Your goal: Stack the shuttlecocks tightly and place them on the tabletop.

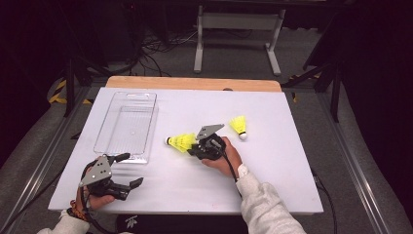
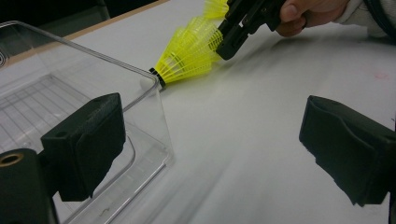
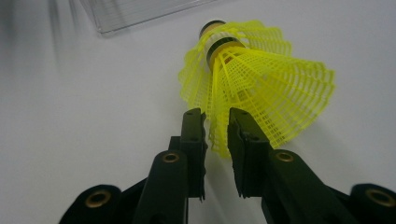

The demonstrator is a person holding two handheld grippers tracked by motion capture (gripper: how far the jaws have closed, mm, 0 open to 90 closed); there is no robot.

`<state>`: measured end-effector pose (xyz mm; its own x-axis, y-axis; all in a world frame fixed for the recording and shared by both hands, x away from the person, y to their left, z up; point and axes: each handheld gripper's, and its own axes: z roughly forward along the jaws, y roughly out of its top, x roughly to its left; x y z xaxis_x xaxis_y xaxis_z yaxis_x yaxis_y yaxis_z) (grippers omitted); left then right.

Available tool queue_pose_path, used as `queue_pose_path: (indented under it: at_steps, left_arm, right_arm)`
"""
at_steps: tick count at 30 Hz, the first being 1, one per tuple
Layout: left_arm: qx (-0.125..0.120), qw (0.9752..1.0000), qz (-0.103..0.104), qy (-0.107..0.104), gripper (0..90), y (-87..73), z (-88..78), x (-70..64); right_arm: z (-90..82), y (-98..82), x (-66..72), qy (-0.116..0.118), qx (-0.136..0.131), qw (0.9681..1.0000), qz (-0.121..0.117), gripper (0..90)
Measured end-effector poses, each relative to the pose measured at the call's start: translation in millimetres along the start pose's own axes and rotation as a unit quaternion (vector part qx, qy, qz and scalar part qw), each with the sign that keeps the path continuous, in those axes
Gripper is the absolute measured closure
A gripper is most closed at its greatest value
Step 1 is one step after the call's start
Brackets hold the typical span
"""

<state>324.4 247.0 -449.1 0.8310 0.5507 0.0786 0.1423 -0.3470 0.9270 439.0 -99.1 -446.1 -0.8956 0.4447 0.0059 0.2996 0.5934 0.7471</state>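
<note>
Where the near shuttlecock (image 1: 181, 142) lies: on the desk (image 1: 272, 185), just off the clear tray (image 1: 113, 97), at 4 o'clock of it.
Long axis: cork at 9 o'clock, skirt at 3.
Right claw (image 3: 215, 116): narrowly spread, skirt edge between the pads, no squeeze seen.
Left claw (image 1: 134, 168): spread wide, nothing held, farther off.
Nearer hand: right.

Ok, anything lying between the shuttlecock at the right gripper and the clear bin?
Nothing visible. The shuttlecock, its skirt between the jaws of the right gripper, lies beside the clear bin, with bare table between. The other shuttlecock lies on the far side.
</note>
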Motion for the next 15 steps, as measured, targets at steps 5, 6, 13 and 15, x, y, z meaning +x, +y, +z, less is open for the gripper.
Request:
queue_pose_path:
  at_steps: [5, 6, 13, 15]
  left_arm:
    - [0.0, 1.0, -0.001, 0.001, 7.9, -0.1, 0.2, 0.4]
    - [0.001, 1.0, 0.0, 0.001, 7.9, -0.1, 0.1, 0.3]
    - [0.001, 1.0, 0.0, 0.0, 7.9, -0.2, -0.2, 0.4]
    - [0.001, 1.0, 0.0, 0.0, 7.9, -0.2, -0.1, 0.5]
  right_arm:
    - [-5.0, -0.2, 0.6, -0.003, -0.003, 1.0, 0.001, 74.5]
    - [-6.0, -0.2, 0.7, -0.003, -0.005, 1.0, 0.001, 74.4]
    - [-13.4, -0.4, 2.9, -0.011, -0.009, 0.9999, -0.003, 74.3]
    - [-15.2, -0.1, 4.0, -0.012, -0.009, 0.9999, -0.004, 74.4]
